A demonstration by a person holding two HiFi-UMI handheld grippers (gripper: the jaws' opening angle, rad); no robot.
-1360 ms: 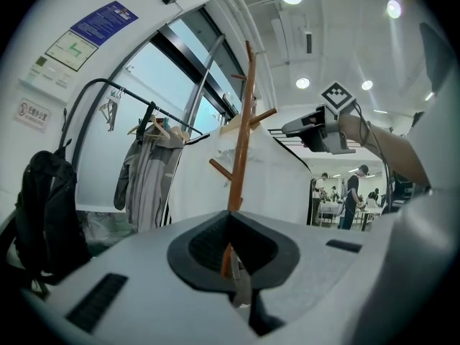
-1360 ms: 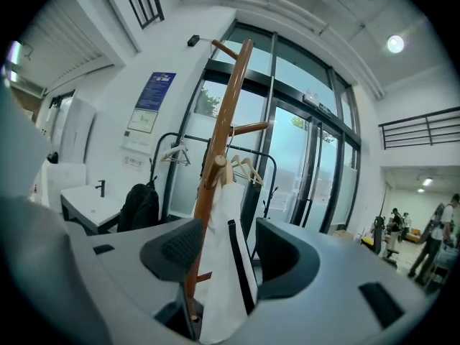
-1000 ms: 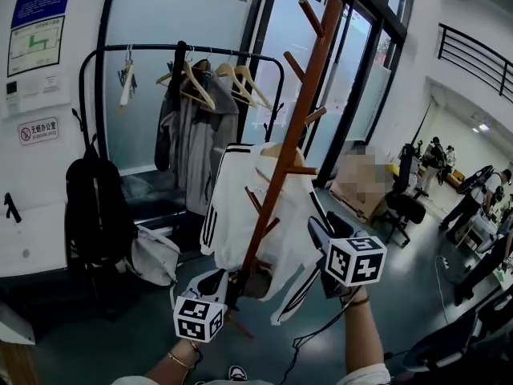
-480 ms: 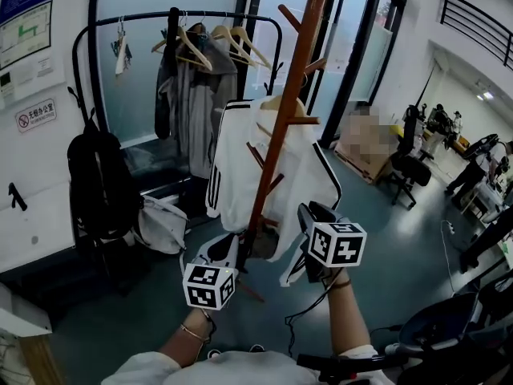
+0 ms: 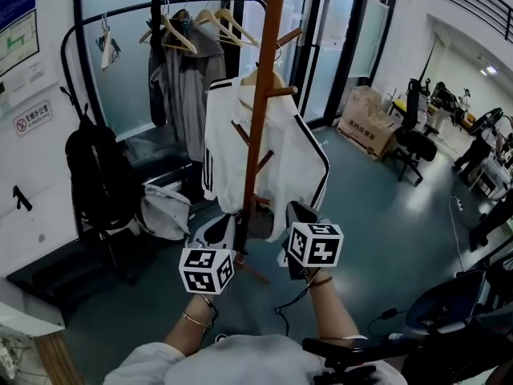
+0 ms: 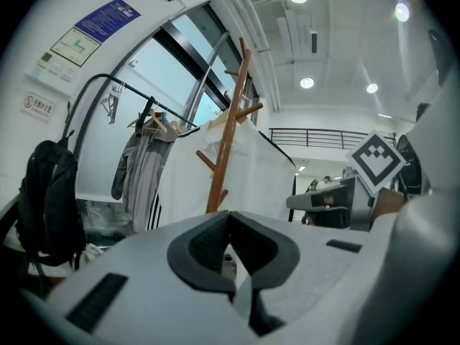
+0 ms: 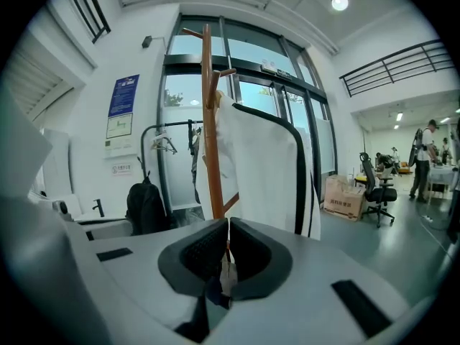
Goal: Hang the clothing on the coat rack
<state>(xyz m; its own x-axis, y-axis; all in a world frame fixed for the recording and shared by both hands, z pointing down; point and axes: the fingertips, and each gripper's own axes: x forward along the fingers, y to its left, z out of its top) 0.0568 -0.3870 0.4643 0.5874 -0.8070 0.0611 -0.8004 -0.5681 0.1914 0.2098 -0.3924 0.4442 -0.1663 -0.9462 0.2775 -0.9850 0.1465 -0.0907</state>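
Observation:
A white jacket (image 5: 280, 147) with black stripes hangs on the tall wooden coat rack (image 5: 261, 95), draped over its pegs. Both grippers sit low in the head view, below the hem and apart from the cloth. My left gripper (image 5: 221, 233) is just left of the pole, jaws together with nothing between them. My right gripper (image 5: 295, 212) is just right of the pole, shut and empty. The left gripper view looks up at the rack (image 6: 227, 139) and jacket (image 6: 253, 178) beyond its closed jaws (image 6: 228, 218). The right gripper view shows the jacket (image 7: 267, 171) hanging past its closed jaws (image 7: 228, 225).
A black clothes rail (image 5: 120, 14) with hangers and a grey coat (image 5: 188, 79) stands behind. A black backpack (image 5: 94, 175) and a white bag (image 5: 164, 211) lie at the left. A cardboard box (image 5: 370, 123), an office chair (image 5: 417, 147) and people are at the right.
Both grippers have drawn down and back from the jacket's hem, and the view has pulled away. The jacket stays on the rack.

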